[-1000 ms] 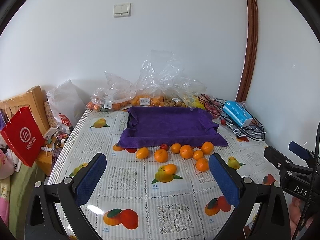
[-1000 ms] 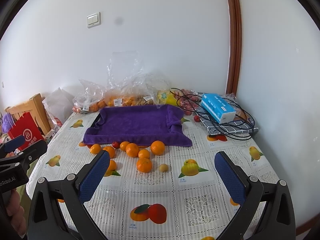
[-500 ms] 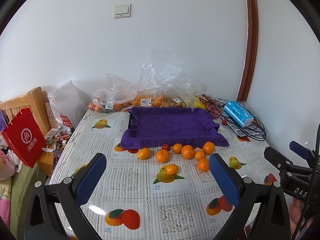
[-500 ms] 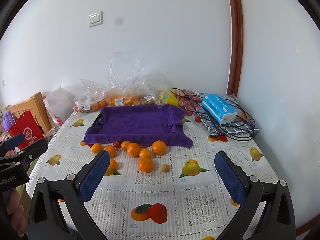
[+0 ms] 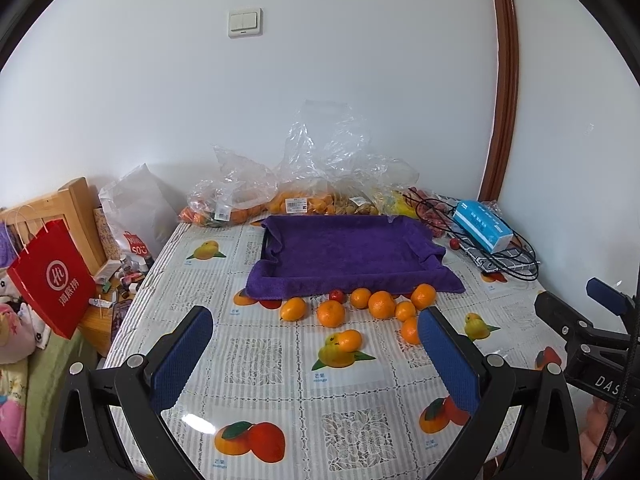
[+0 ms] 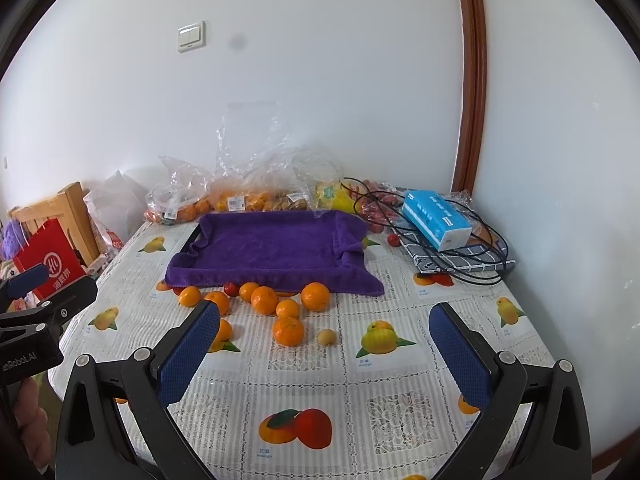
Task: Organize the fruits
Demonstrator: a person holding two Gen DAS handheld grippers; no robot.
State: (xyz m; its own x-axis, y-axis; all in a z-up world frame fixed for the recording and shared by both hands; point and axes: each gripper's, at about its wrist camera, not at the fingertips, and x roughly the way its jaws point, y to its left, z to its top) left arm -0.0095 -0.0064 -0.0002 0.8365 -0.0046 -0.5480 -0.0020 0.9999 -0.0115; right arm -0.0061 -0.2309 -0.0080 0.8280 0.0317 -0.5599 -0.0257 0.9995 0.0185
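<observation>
Both grippers barely shifted; round glossy oranges (image 6: 264, 299) by plush purple towel (image 6: 272, 245).

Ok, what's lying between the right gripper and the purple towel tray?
In the right wrist view, loose tangerines, a small pale fruit and a red one lie between the open right gripper and the purple towel tray.

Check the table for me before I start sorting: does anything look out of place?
Yes. The oranges lie loose on the tablecloth in front of the purple-towel-lined tray, which holds nothing. One small red fruit sits apart beside the tissue box.
</observation>
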